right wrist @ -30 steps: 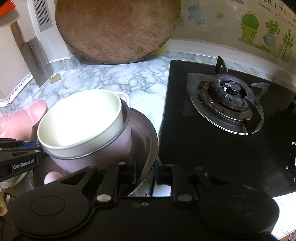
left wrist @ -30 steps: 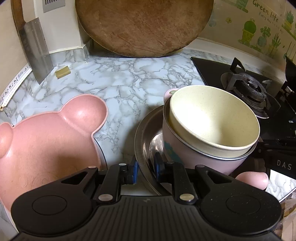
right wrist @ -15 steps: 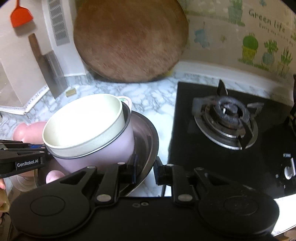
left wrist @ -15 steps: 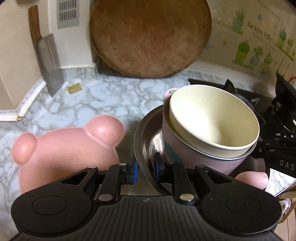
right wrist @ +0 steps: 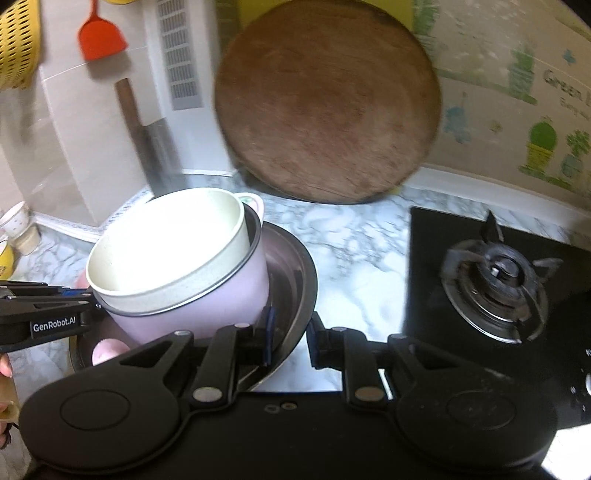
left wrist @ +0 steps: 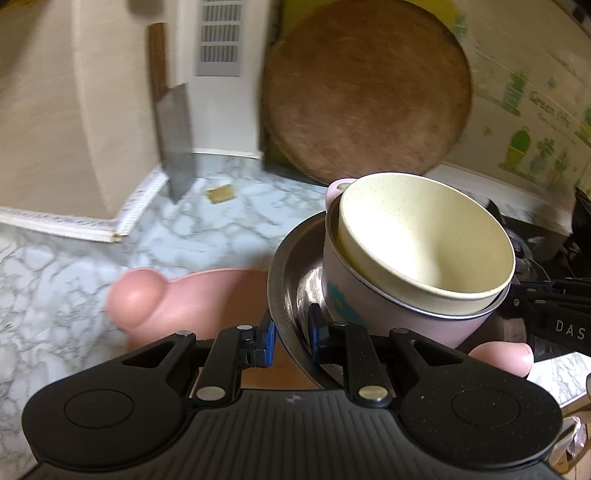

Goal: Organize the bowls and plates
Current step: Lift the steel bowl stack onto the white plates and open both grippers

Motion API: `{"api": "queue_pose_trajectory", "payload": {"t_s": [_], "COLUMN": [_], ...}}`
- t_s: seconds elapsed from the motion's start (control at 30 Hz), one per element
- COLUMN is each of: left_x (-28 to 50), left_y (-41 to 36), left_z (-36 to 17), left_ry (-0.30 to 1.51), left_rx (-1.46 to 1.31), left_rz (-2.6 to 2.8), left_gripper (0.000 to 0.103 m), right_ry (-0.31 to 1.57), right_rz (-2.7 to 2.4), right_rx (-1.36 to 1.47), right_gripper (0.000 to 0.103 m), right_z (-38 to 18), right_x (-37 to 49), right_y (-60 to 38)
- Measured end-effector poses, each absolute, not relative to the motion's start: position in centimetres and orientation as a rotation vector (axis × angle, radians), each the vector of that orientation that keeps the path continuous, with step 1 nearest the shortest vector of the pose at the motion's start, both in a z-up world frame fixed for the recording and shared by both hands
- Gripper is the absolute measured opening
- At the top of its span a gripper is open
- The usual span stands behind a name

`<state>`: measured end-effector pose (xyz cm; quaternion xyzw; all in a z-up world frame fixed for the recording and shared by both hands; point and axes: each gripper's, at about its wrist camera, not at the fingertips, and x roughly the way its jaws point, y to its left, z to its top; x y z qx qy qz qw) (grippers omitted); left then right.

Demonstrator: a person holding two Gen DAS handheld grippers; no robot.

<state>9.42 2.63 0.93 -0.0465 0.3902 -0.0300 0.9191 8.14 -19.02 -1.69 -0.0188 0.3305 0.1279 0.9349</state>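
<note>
A steel plate carries a pink bowl with a cream bowl nested in it. My left gripper is shut on the plate's left rim. My right gripper is shut on the plate's right rim. Both hold the stack up off the marble counter. A pink bear-shaped plate lies on the counter below and left of the stack.
A round wooden board leans on the back wall. A cleaver hangs at the left. A black gas hob lies to the right. A red spatula and a yellow colander hang high left.
Both grippers have lifted the plate with the stacked bowls up from the counter. The bear plate and the counter have dropped lower in view, and more of the wall shows.
</note>
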Motion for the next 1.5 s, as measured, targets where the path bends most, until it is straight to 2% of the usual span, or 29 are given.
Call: {"api": "queue_pose_trajectory", "payload": {"t_s": [0.3,0.63,1.5], "left_x": [8.6,8.6,9.6], "left_y": [8.3,12.1,12.5], "left_z": [0.5,-2.3,-5.8], "left_ry": [0.797,0.835,0.825], "left_rx": [-0.134,-0.145,-0.106], "left_rz": [0.048,0.131,0.142], "left_gripper": [0.016,0.016,0.016], "right_ry": [0.674,0.71,0.765], "right_rz": [0.362,0.436,0.428], "right_rx": [-0.066,-0.096,-0.145], "right_gripper": [0.019,0.019,0.02], "right_z": [-1.7,-4.2,-8.4], "right_x": [9.4,11.0,13.2], "right_y": [-13.3,-8.5,-6.9]}}
